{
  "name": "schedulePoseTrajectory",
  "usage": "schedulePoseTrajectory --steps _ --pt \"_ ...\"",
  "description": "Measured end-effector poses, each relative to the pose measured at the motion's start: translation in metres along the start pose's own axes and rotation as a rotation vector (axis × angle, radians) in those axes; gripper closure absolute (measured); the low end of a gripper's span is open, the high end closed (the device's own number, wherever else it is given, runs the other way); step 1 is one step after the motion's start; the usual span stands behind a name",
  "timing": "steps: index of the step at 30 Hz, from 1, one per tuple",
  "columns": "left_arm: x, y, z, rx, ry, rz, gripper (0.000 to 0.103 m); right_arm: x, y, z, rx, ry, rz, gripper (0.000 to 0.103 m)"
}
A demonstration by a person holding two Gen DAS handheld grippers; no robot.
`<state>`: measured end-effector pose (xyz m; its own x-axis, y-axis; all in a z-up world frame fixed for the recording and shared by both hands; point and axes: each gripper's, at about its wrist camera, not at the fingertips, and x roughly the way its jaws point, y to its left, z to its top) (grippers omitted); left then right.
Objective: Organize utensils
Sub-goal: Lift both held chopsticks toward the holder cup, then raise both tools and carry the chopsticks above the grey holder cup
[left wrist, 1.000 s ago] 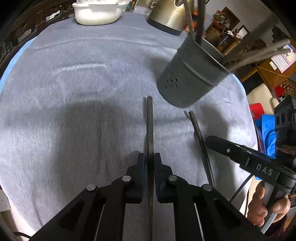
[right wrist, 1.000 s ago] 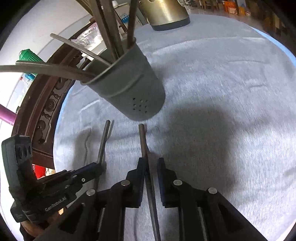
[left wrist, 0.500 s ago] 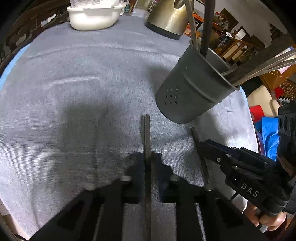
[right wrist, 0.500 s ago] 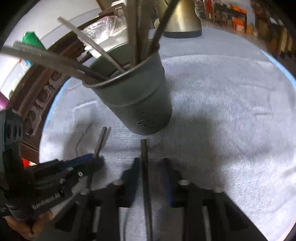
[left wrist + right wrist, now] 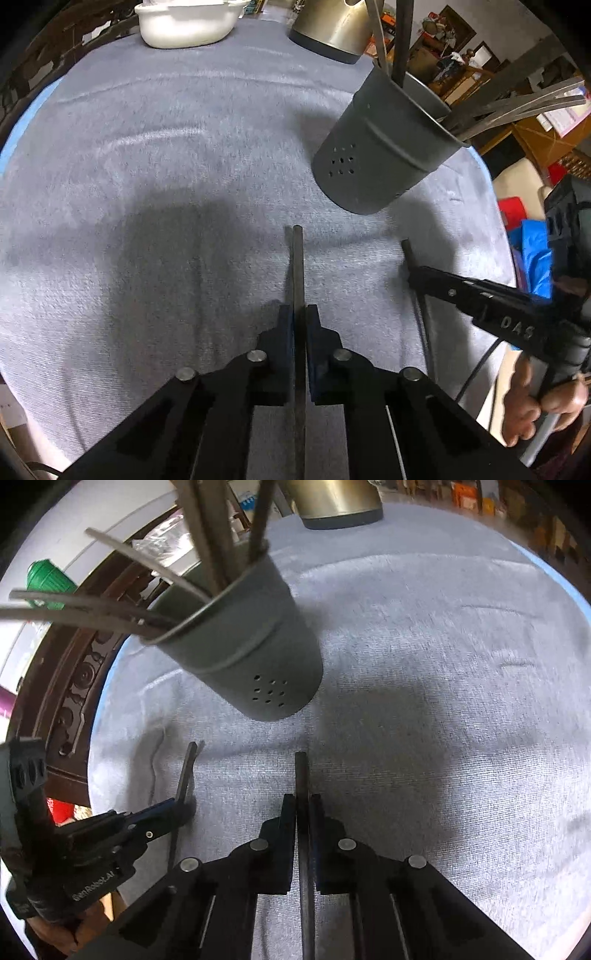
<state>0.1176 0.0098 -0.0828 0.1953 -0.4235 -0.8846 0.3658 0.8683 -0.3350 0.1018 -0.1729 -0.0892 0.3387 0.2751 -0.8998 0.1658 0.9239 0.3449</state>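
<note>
**Both grippers clamped on utensil handles**

Left gripper point(image 5: 299, 321) is clenched on a dark flat utensil point(image 5: 297, 266) pointing to 12 o'clock. Right gripper point(image 5: 303, 808) has just been closing and now clamps a second dark utensil point(image 5: 301, 775). Both lie low over the grey cloth point(image 5: 166, 166). At 1 o'clock, beyond the left tips, the grey perforated holder point(image 5: 373, 155) stands with several utensils inside.

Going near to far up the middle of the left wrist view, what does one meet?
left gripper shut on a dark utensil handle → grey perforated utensil holder with utensils standing in it → gold kettle at the far edge of the grey cloth.
</note>
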Motion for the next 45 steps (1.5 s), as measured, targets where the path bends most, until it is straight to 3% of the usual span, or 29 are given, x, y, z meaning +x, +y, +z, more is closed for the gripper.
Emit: schedulePoseTrajectory --steps 6,13,16,19,25,36,45 --pt "0.005 -0.004 0.011 -0.019 0.000 0.002 0.090 0.008 0.007 0.004 -0.016 0.036 -0.049 0.090" --pt "0.011 -0.007 0.024 -0.019 -0.028 -0.001 0.089 0.009 0.019 0.000 -0.120 -0.025 -0.083 0.088" --pt "0.010 -0.009 0.024 0.000 -0.036 0.020 0.097 0.011 0.023 -0.001 -0.138 -0.028 -0.096 0.093" --pt "0.009 -0.008 0.024 -0.012 -0.046 0.015 0.097 0.005 0.024 -0.004 -0.137 -0.045 -0.061 0.095" --pt "-0.024 -0.014 0.020 -0.002 -0.141 0.014 0.097 -0.036 0.034 -0.013 -0.187 -0.161 -0.013 0.096" --pt "-0.123 -0.049 0.013 0.087 -0.426 0.017 0.097 -0.117 0.051 -0.017 -0.248 -0.416 0.066 0.096" --pt "-0.165 -0.065 0.013 0.137 -0.578 0.021 0.097 -0.161 0.054 -0.020 -0.248 -0.567 0.105 0.096"
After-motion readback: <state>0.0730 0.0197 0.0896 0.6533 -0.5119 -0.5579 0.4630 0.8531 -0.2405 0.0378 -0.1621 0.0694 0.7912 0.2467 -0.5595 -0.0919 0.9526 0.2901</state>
